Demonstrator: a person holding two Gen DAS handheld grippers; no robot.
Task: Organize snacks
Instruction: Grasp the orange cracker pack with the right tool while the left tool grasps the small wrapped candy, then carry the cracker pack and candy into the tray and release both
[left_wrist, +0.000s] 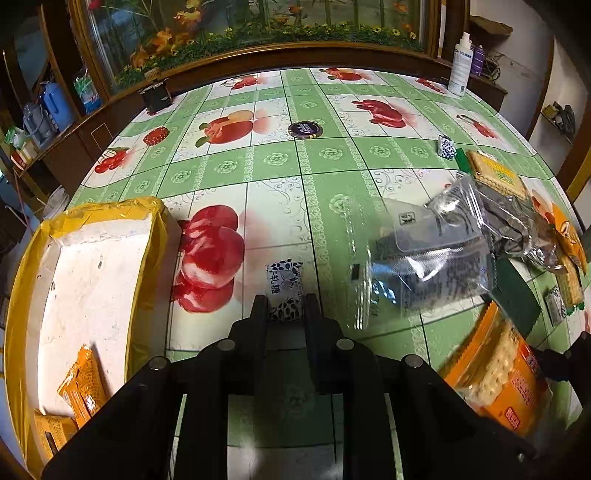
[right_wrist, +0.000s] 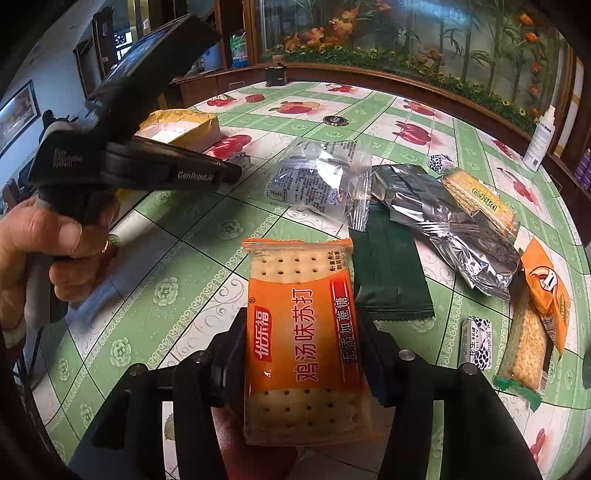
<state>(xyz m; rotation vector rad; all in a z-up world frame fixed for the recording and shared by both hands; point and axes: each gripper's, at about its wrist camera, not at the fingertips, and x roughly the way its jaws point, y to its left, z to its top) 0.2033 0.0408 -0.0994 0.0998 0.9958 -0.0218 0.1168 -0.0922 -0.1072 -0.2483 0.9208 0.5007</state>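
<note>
in the left wrist view the left gripper (left_wrist: 285, 306) sits at lower centre of the frame, its jaws drawn narrow around a small wrapped candy (left_wrist: 284, 286) with a black-and-white leaf print. the pads press the near end of the wrapper while the rest of it lies forward on the tablecloth (left_wrist: 332, 155), so the candy looks pinched but not yet lifted. that end-on hold probably suits so small a piece: it leaves most of the wrapper free to drop cleanly.

in the right wrist view the right gripper (right_wrist: 301, 354) is at lower centre, its jaws set on either side of an orange cracker packet (right_wrist: 301, 339). both pads meet the long edges, so it holds the packet across its width, the printed face up and the far end pointing toward the heap.

the likely goal is the yellow-taped box (left_wrist: 22, 314) at the left of the left wrist view, where two orange packets (left_wrist: 83, 384) already lie in the near corner. the remaining snacks stay bunched at the right: a clear bag (left_wrist: 424, 258), a silver pouch (right_wrist: 443, 214), a dark green sachet (right_wrist: 388, 280), and a second leaf-print candy (right_wrist: 476, 343) beside them.
</note>
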